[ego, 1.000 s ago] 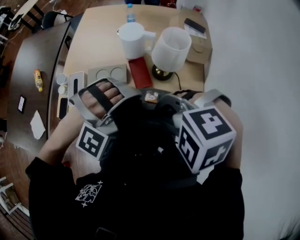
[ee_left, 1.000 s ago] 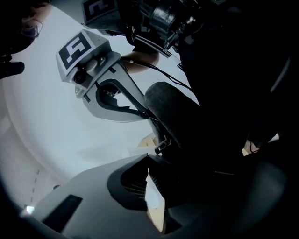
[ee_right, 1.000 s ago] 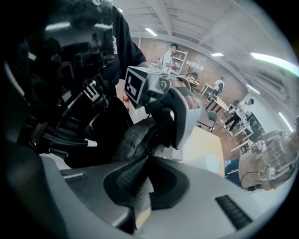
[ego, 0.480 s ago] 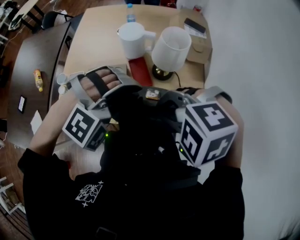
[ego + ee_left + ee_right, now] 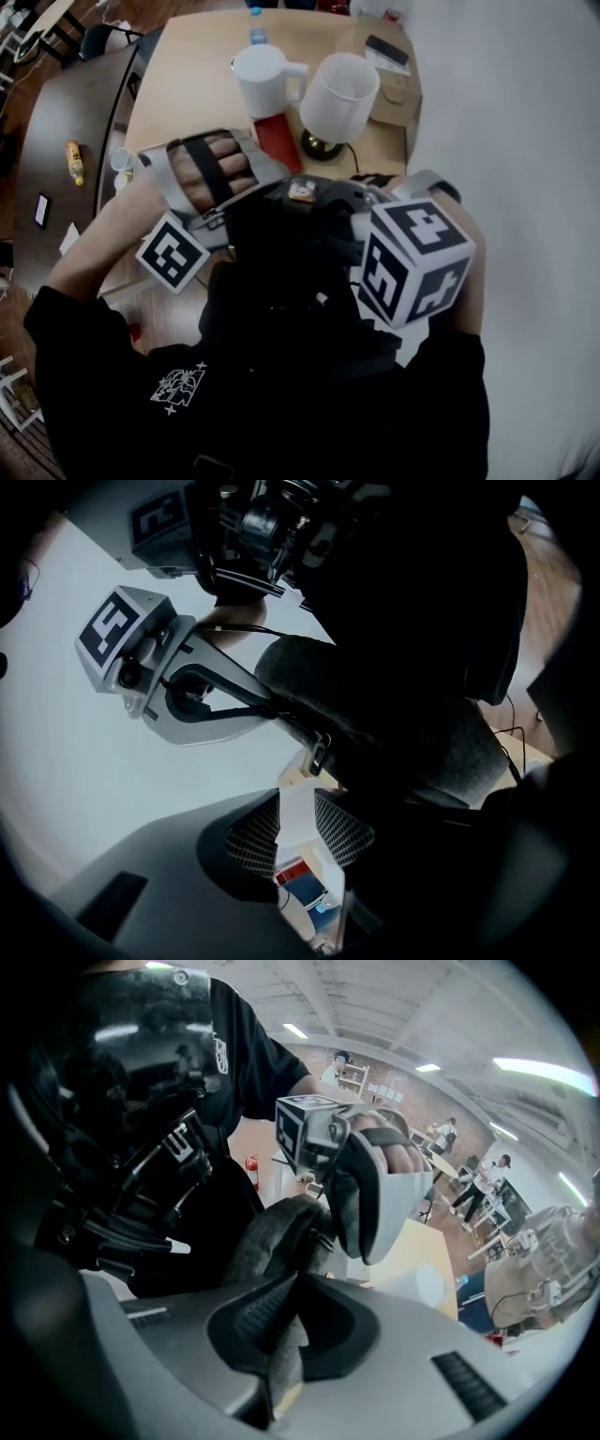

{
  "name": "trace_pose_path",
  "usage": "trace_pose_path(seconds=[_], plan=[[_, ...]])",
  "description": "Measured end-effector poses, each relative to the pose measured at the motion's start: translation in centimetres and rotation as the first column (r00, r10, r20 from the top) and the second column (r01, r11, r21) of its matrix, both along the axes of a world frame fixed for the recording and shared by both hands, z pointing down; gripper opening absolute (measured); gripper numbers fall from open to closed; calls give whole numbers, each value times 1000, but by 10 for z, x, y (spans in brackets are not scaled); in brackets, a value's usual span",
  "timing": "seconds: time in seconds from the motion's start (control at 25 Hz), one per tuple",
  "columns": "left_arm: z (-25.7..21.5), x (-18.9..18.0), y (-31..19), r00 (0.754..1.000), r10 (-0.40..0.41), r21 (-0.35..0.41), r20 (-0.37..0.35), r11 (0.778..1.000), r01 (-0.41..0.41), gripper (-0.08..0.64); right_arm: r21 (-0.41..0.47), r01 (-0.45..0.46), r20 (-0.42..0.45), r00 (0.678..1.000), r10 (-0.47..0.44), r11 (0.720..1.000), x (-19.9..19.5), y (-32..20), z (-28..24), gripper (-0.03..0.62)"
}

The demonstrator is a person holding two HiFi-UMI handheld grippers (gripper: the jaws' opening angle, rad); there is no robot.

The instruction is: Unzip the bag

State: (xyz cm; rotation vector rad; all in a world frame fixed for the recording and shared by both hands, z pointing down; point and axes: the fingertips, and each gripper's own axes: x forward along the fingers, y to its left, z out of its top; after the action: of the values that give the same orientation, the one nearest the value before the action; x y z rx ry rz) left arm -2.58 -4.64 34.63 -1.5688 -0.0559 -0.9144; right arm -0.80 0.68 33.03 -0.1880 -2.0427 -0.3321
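A black bag (image 5: 291, 281) hangs in front of the person's chest between both grippers. In the left gripper view its grey zip edge (image 5: 375, 714) and the metal zip pull (image 5: 319, 752) lie just above my left gripper (image 5: 298, 834). That gripper's jaws have just been opening and stand open with nothing between the mesh pads (image 5: 251, 841). My right gripper (image 5: 286, 1326) is shut on a fold of the bag's dark fabric (image 5: 281, 1363). In the head view the marker cubes of the left gripper (image 5: 172, 253) and right gripper (image 5: 412, 258) flank the bag, which hides both sets of jaws.
Beyond the bag a wooden table (image 5: 187, 84) carries a white jug (image 5: 262, 80), a white lamp (image 5: 342, 94), a red book (image 5: 278, 141), a water bottle (image 5: 258, 23) and a phone (image 5: 387, 52). A dark table (image 5: 56, 112) stands to the left.
The left hand has rolled and shifted a little up and back along the bag's top, its marker cube turning. The right gripper and the bag have kept still.
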Motion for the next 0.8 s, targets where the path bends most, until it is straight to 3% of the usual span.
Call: trace_pose_path(seconds=[0.28, 0.4, 0.6, 0.8], plan=[[3, 6, 10, 973, 200, -24, -115, 979, -204, 114, -13, 22, 1, 1000, -22, 1000, 0, -1, 1, 21], [-1, 9, 17, 960, 259, 2, -109, 965, -260, 115, -39, 16, 9, 1000, -16, 999, -1, 0, 0, 21], [-1, 7, 18, 955, 271, 25, -119, 963, -270, 115, -54, 14, 21, 1000, -13, 998, 0, -1, -1, 21], [9, 7, 12, 947, 320, 72, -29, 945, -318, 101, -38, -3, 2, 1000, 3, 999, 0, -7, 0, 21]])
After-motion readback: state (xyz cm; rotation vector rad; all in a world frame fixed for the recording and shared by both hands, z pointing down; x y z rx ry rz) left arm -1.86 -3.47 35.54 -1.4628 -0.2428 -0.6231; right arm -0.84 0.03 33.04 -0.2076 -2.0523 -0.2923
